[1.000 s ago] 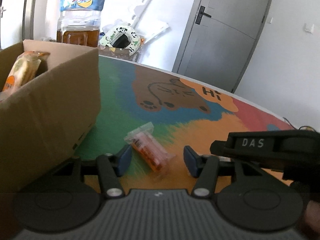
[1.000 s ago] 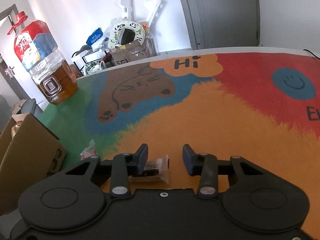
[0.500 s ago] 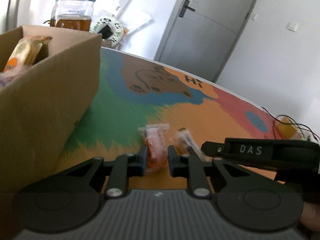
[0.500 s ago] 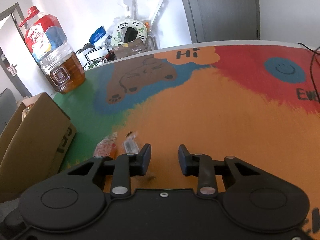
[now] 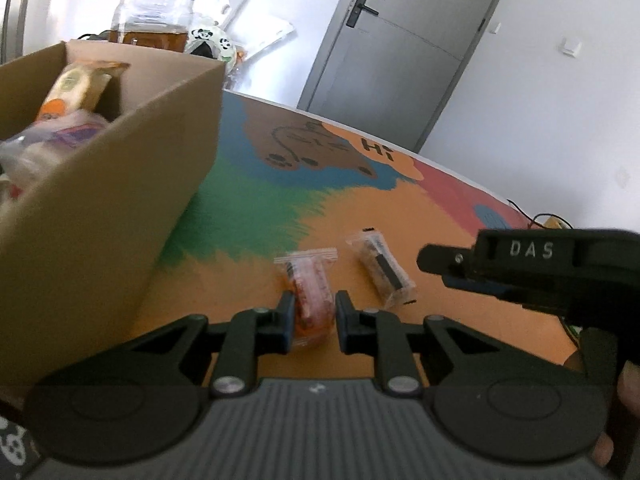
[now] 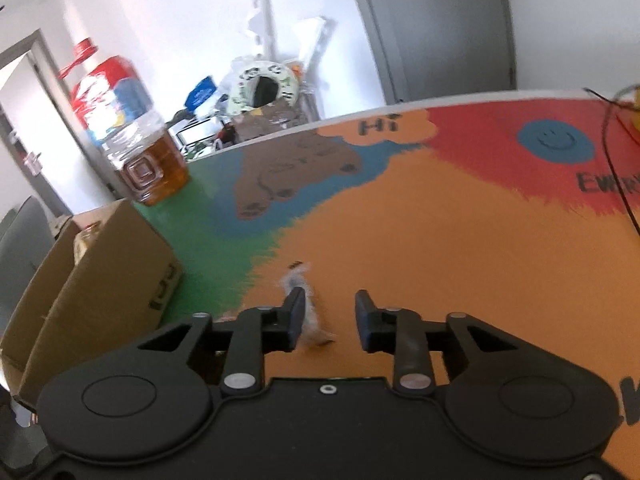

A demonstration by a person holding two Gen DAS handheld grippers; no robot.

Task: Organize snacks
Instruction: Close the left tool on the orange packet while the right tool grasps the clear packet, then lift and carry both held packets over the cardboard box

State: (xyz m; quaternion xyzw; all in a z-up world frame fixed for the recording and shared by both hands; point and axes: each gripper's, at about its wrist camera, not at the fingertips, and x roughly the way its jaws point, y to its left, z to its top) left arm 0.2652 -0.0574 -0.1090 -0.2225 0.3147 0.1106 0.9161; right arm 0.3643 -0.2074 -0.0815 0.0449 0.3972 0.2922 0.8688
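Left wrist view. Left gripper (image 5: 312,322): fingers closed in on an orange snack packet (image 5: 311,297), touching it on both sides; the packet looked clamped at its near end, its far end pointing away over the bench (image 5: 420,240). Clear packet with a dark bar (image 5: 380,270): lying loose on the orange part of the bench, just right of the held packet and apart from it. Cardboard box (image 5: 120,200): standing to the left, open at the top, with several wrapped snacks (image 5: 76,92) already inside. Right gripper (image 5: 532,268): seen side-on at the right edge, near the clear packet; its finger gap could not be told from here.

Right wrist view. Right gripper (image 6: 330,316): fingers spread apart, holding nothing. The clear packet (image 6: 302,304), blurred, lay against the inner side of the left finger, not between a closing pair. Box (image 6: 92,280) at far left; oil bottle (image 6: 132,136) behind it.

Status, as judged: box partly filled; two packets remained outside it, one gripped and due for the box, one not yet picked up.
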